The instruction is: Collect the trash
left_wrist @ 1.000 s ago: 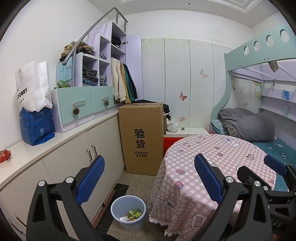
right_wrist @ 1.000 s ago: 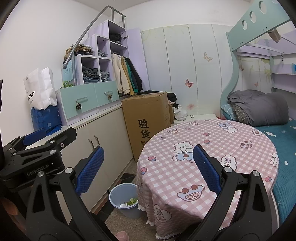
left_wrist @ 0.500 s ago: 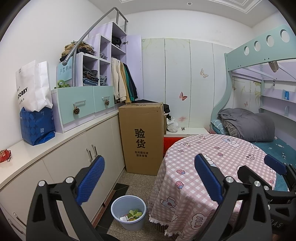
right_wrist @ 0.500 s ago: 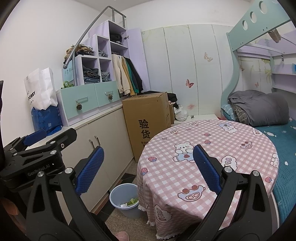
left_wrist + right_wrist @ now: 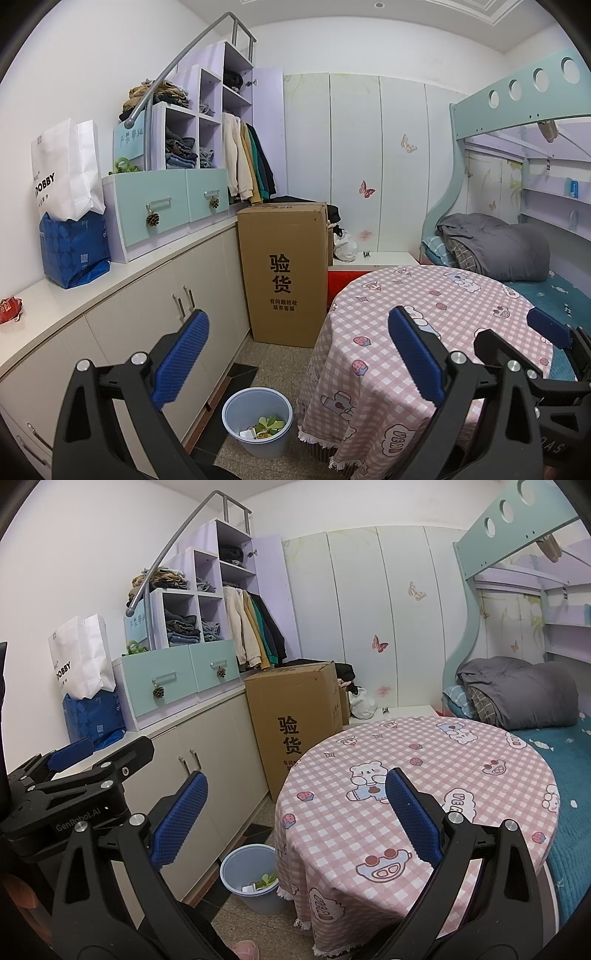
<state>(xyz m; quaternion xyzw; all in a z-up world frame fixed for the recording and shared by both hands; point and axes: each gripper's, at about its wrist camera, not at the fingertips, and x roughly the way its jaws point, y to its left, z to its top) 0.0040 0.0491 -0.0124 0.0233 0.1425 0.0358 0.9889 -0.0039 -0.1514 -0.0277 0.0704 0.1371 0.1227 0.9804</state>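
Left wrist view: the left gripper (image 5: pixel 295 360) stands wide open and holds nothing. Below it, between its fingers, one blue bin (image 5: pixel 257 421) sits on the floor with green and white scraps (image 5: pixel 266 428) already inside. Off to its far left, one red wrapper (image 5: pixel 9 309) lies on the white counter (image 5: pixel 122 275). To its right the round table (image 5: pixel 443 314) shows only its checked cloth. One cardboard box (image 5: pixel 282 273) stands straight ahead.

Right wrist view: the right gripper (image 5: pixel 295 819) is also spread wide with nothing in it, the table top just ahead of its right finger. The bin (image 5: pixel 251 878) lies low between its fingers, beside the table's skirt.

Judging by this, the scene fits either a pause between pickups or the close of the job: trash lies in the bin, and the wrapper may be a piece left to fetch.
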